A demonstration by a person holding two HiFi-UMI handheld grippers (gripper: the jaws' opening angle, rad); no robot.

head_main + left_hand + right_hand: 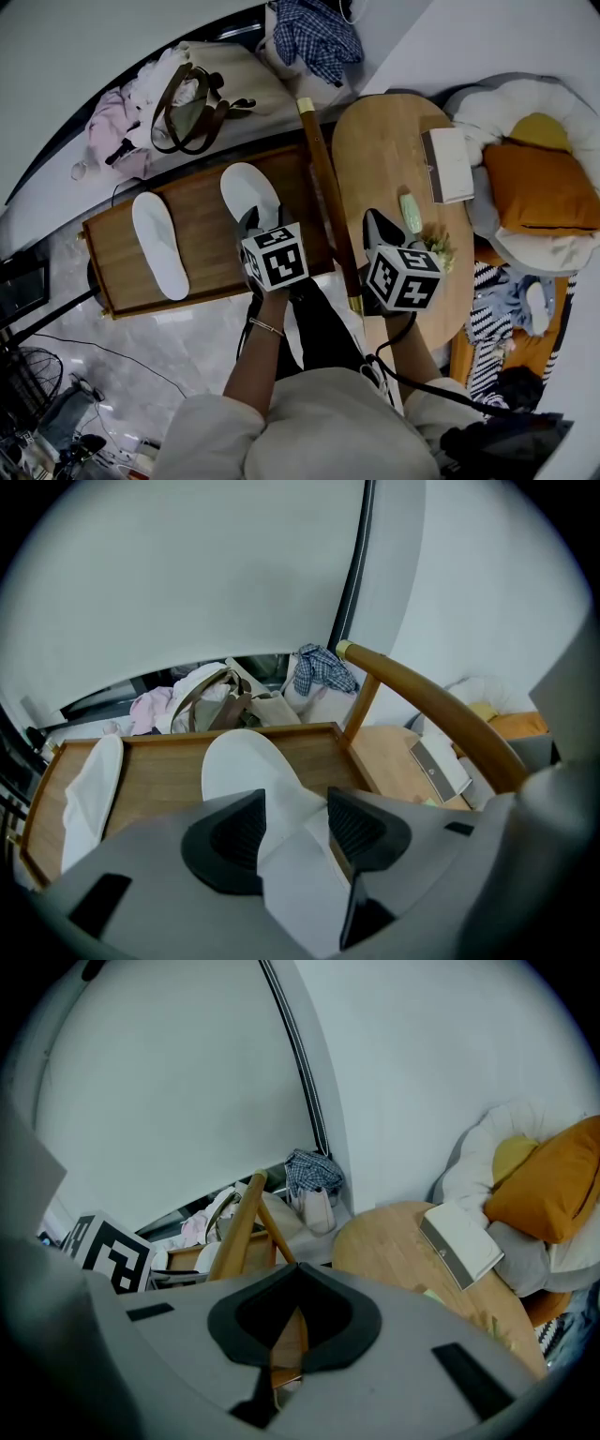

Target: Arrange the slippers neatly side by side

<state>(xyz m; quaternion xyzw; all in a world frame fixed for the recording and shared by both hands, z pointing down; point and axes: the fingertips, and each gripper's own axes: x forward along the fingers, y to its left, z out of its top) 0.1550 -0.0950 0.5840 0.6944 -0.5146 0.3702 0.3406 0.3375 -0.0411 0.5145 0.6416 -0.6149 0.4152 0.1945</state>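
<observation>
Two white slippers lie soles-up on a low wooden tray (202, 267). The left slipper (159, 244) sits well apart from the right slipper (248, 192). My left gripper (253, 225) is at the near end of the right slipper. In the left gripper view that slipper (239, 761) runs between the open jaws of my left gripper (295, 822), and the pads do not press on it. The other slipper (94, 785) lies at the left. My right gripper (375, 230) hangs over the oval table's near edge; its jaws (298, 1283) are shut on nothing.
A long wooden bar (323, 187) runs between the tray and the oval wooden table (375, 159), which bears a white book (448, 164). Behind the tray lie a bag (192, 103) and a plaid shirt (314, 33). Cushions (539, 187) are piled at the right.
</observation>
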